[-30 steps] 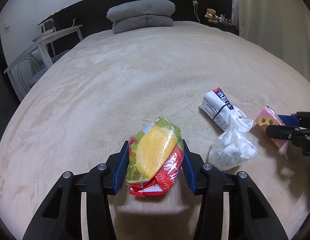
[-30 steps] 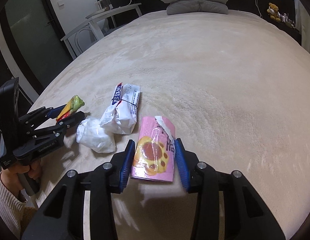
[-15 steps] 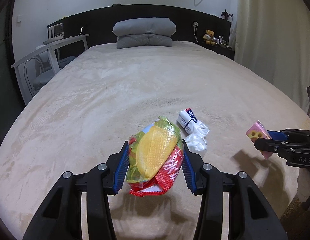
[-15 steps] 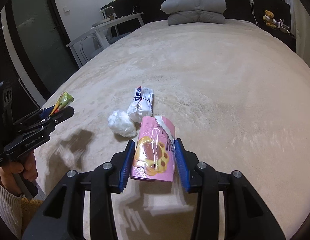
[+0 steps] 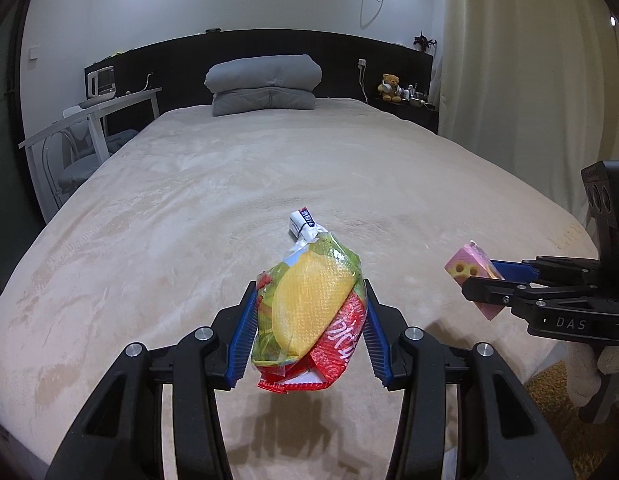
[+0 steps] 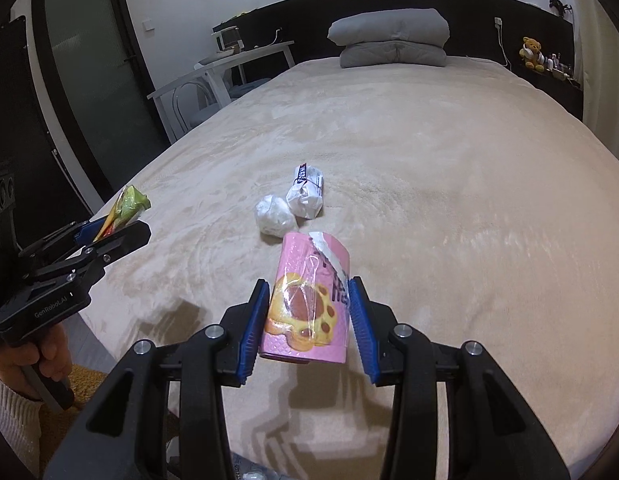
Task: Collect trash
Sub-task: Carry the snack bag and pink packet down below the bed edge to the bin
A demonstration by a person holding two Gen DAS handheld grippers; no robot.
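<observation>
My left gripper (image 5: 307, 330) is shut on a yellow, green and red snack bag (image 5: 309, 312), held above the near edge of the beige bed (image 5: 189, 200). My right gripper (image 6: 307, 328) is shut on a pink packet with a paw print (image 6: 307, 300), also lifted above the bed. Each shows in the other view: the left gripper (image 6: 121, 228) with the snack bag (image 6: 127, 206), the right gripper (image 5: 475, 276) with the pink packet (image 5: 467, 268). A white wrapper with print (image 6: 305, 194) and a crumpled white plastic ball (image 6: 274, 215) lie on the bed beyond both grippers.
Grey folded pillows (image 5: 263, 84) lie at the dark headboard. A white desk with a chair (image 5: 89, 128) stands left of the bed. A teddy bear (image 5: 389, 87) sits on the right shelf. A curtain (image 5: 529, 80) hangs on the right.
Both grippers have lifted and pulled back from the bed with their packets. The white wrapper and plastic ball stay on the bed and look farther away.
</observation>
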